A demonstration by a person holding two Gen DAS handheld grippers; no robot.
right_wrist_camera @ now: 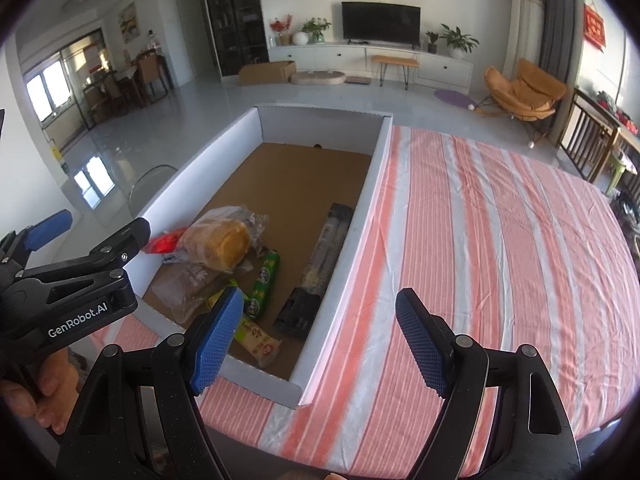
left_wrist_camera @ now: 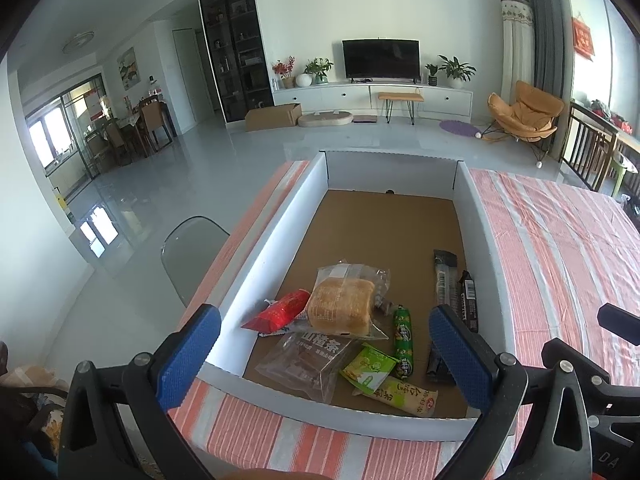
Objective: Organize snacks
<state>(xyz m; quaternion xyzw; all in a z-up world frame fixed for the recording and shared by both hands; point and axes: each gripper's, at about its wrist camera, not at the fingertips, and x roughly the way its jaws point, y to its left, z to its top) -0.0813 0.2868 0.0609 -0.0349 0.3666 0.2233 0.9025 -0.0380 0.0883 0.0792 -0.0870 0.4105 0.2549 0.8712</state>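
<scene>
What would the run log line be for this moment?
left gripper: open, empty, over box | right gripper: open, empty, over striped cloth | snacks: bread, green sausage in box

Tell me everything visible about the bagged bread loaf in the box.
The bread is a golden-brown sliced loaf, roughly cuboid, sealed in a clear crinkly plastic bag with printed text on its end. It lies on its side in the box, near the left wall, atop other snacks: its near end rests on a clear packet and it overlaps the red packet. Loose bag plastic bunches at its far side. Neither gripper touches it; both are open and held short of it.
</scene>
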